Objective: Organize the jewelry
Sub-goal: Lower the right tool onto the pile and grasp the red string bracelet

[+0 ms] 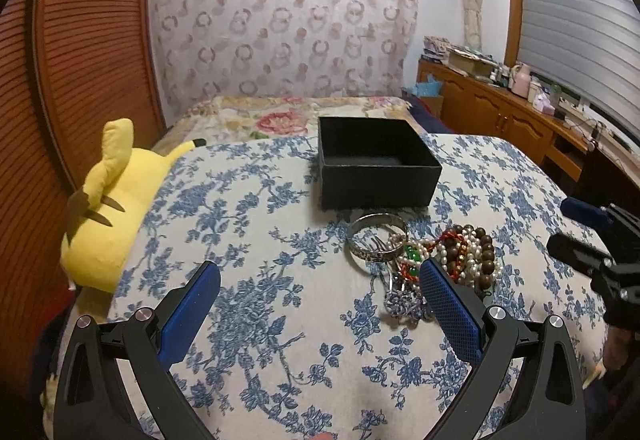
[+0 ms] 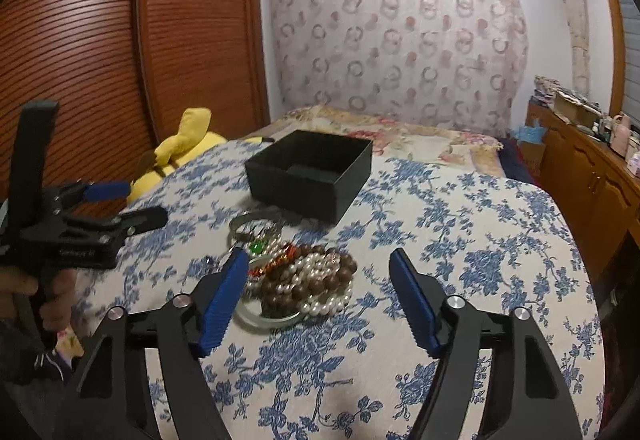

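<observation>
A pile of jewelry [image 1: 440,256] lies on the blue-flowered bedspread: pearl and brown bead bracelets [image 2: 316,284], a silver bangle [image 1: 376,240] and a green-stone piece [image 1: 412,252]. An open black box [image 1: 376,168] stands just behind the pile and looks empty; it also shows in the right wrist view [image 2: 312,172]. My left gripper [image 1: 320,272] is open and empty, left of the pile, its right finger next to it. My right gripper [image 2: 318,260] is open and empty, above the bead bracelets. Each gripper shows in the other's view, the right [image 1: 592,236] and the left [image 2: 124,204].
A yellow plush toy [image 1: 108,208] lies at the bed's left edge beside a wooden louvred wardrobe [image 2: 120,60]. A wooden sideboard [image 1: 512,120] with clutter runs along the right wall. A floral quilt [image 1: 280,116] lies behind the box.
</observation>
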Demonstrator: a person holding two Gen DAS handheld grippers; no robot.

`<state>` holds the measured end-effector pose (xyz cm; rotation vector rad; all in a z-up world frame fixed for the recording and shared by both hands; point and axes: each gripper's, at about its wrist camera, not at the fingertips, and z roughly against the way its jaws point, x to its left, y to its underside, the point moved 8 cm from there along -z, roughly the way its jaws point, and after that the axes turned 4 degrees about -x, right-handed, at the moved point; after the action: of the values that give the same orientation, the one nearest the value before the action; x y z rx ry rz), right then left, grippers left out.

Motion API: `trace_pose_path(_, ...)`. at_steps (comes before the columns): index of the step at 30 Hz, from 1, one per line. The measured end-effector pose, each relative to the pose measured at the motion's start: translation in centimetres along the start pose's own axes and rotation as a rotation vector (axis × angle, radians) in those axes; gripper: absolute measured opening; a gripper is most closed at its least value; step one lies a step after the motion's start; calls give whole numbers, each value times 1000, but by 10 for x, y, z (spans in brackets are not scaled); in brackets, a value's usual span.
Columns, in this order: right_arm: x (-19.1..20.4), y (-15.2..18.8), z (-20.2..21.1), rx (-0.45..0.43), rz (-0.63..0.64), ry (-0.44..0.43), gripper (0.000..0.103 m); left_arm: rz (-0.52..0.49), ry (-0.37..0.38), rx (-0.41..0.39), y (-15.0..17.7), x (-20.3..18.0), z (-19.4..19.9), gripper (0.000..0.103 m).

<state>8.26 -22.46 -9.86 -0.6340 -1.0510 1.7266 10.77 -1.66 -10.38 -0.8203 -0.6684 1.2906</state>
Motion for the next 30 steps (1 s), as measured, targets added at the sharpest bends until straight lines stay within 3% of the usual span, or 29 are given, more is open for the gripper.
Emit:
trace_pose_path(11,0,13,-13,61,18,-37,66,4,117,78,-3,-16,-40,96)
trace_pose_path(17,-1,15,-16,72,24,-39,66,33,205,157,-5,-30,-68,88)
trace_pose_path(28,-4,19,-20,89,28,-46,66,41,253,254,-9,-49,-107,82)
trace_pose_path(30,-4,19,-19,92,28,-47,66,42,253,271,-9,-51,-112,75)
